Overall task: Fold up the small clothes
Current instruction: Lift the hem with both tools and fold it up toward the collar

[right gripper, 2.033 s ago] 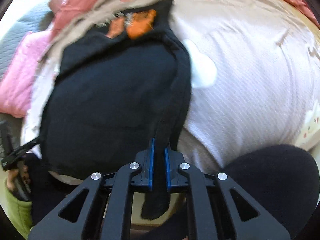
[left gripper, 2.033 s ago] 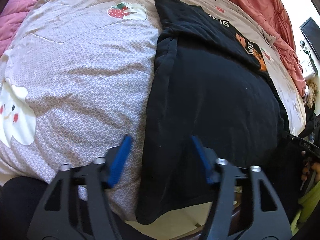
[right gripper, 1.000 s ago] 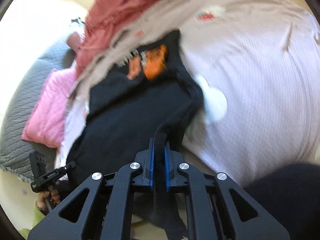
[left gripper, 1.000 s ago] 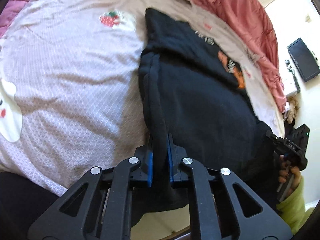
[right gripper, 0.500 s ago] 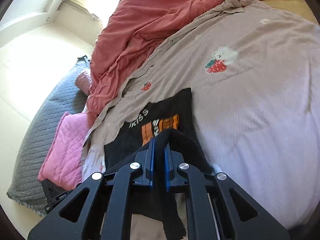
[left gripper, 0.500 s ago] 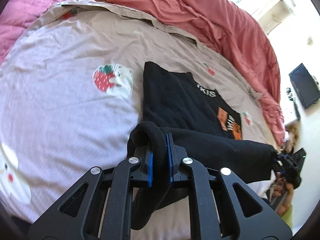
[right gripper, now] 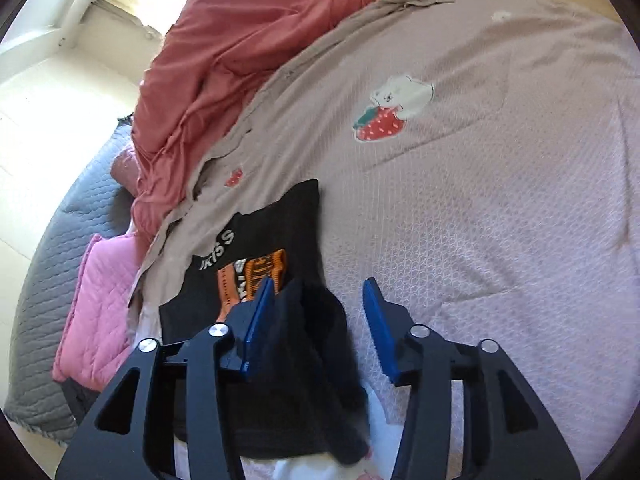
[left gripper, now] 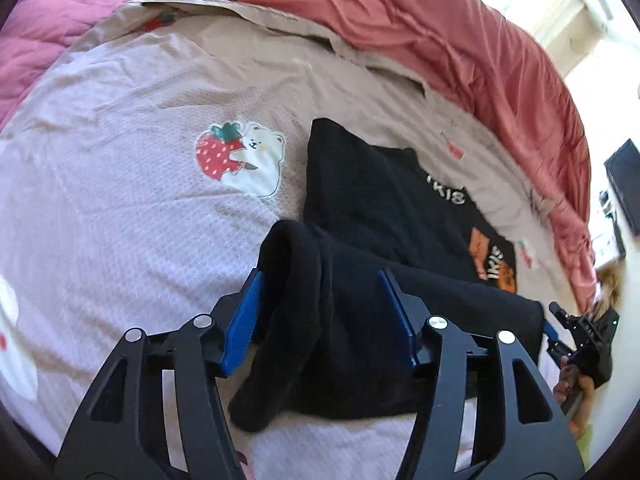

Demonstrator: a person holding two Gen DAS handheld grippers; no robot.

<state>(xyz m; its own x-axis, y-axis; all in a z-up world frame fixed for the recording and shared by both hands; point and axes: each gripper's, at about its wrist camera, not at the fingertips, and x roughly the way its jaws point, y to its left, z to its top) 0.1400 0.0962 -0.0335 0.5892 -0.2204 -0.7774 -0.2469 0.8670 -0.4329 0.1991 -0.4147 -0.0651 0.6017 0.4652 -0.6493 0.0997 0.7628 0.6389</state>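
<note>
The left gripper [left gripper: 318, 312] tilts steeply down over the bed [left gripper: 120, 208]. Its jaws have just been opening and now stand spread, the blue pads [left gripper: 244, 316] clear of the cloth. Between them, from about 12 o'clock down to 6 o'clock of the gripper, runs the rolled edge of the folded black shirt [left gripper: 360, 320]; the fold bulges up near the left pad and may brush it, though the blur leaves that unsure. The shirt's far half lies flat at 1 o'clock, with white letters and an orange print [left gripper: 494, 264] showing. A strawberry-and-bear patch [left gripper: 240, 158] sits on the bed at 11 o'clock, and a red quilt [left gripper: 440, 32] is heaped along the far edge. At 3 o'clock, low on the right, a hand [left gripper: 574, 388] grips the other tool's handle at the shirt's end.

The right gripper [right gripper: 318, 316] also points downward, less steeply. Its jaws too have just been opening and are now apart. The shirt [right gripper: 304, 364] lies between them, bunched against the left pad [right gripper: 260, 320] and well clear of the right pad. The orange print [right gripper: 256, 276] shows at 11 o'clock, just beyond the left pad. A pink pillow [right gripper: 100, 308] lies at 9 o'clock, beside a grey quilt [right gripper: 44, 280].
</note>
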